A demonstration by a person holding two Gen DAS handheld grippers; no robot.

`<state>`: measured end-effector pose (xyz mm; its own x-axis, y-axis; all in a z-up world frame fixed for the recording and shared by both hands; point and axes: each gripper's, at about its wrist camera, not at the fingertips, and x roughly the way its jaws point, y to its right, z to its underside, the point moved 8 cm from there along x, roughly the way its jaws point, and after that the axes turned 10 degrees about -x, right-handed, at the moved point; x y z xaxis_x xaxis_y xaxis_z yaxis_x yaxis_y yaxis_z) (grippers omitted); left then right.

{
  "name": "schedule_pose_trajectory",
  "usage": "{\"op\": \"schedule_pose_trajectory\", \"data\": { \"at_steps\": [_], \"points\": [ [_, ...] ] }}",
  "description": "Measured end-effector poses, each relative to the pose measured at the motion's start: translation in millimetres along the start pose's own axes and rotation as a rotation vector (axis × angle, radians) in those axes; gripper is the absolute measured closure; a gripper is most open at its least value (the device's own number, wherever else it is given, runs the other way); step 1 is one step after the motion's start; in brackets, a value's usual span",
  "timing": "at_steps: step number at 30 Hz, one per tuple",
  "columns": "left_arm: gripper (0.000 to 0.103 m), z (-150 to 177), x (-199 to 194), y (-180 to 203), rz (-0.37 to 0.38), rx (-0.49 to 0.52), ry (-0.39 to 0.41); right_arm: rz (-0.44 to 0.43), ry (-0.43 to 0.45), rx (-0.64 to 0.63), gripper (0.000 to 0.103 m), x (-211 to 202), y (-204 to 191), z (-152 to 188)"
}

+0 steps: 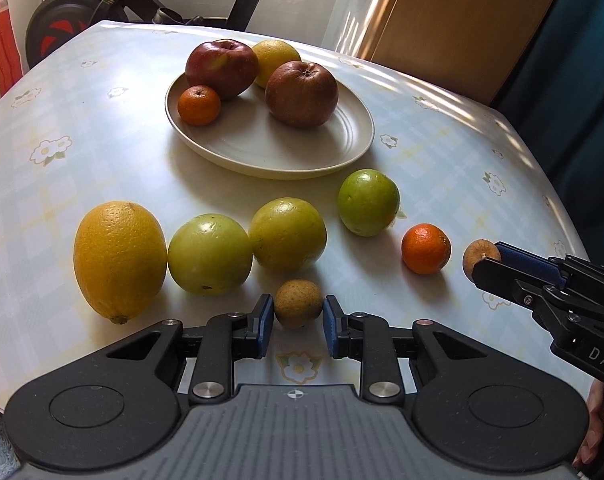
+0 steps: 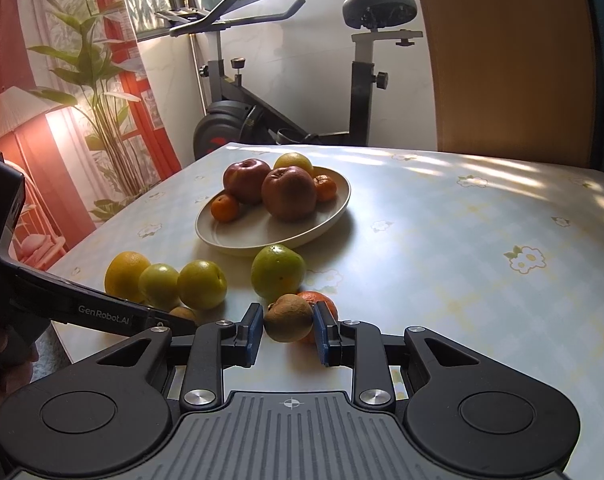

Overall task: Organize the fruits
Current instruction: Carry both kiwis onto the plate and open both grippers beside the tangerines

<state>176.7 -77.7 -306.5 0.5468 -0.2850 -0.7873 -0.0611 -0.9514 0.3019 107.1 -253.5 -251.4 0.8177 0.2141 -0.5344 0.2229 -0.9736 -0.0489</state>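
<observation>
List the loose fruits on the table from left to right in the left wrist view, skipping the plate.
Large yellow citrus → yellow-green fruit → small brown fruit between the left tongs → green fruit → mandarin → brown fruit at the right tongs.

left wrist: low at table (image 1: 62, 184) near edge, facing plate (image 1: 262, 152) | right wrist: lower, from right corner (closer) | shared: plate, fruits row

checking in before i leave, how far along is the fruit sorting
Partly done. The plate holds two apples, two mandarins and a yellow citrus. Each tool brackets a small brown fruit: left, right; grip unclear. Left on the table: large orange, three green fruits, one mandarin.
</observation>
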Motion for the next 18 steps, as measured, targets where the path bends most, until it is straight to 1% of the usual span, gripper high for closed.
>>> {"op": "schedule_pose_trajectory", "data": {
  "at_steps": [6,11,15,18],
  "points": [
    [0.075,0,-9,4,0.009,0.028,0.029,0.005,0.003,-0.003,0.078,-2,1,0],
    [0.075,-3,-19,12,0.02,0.074,0.068,0.008,0.01,-0.003,0.078,-6,1,-3],
    [0.075,-9,-33,22,0.034,0.138,0.123,0.003,0.02,0.003,0.078,-10,0,-7],
    [0.075,-21,-46,29,0.044,0.18,0.173,0.004,0.035,-0.004,0.078,-13,0,-18]
  ]
}}
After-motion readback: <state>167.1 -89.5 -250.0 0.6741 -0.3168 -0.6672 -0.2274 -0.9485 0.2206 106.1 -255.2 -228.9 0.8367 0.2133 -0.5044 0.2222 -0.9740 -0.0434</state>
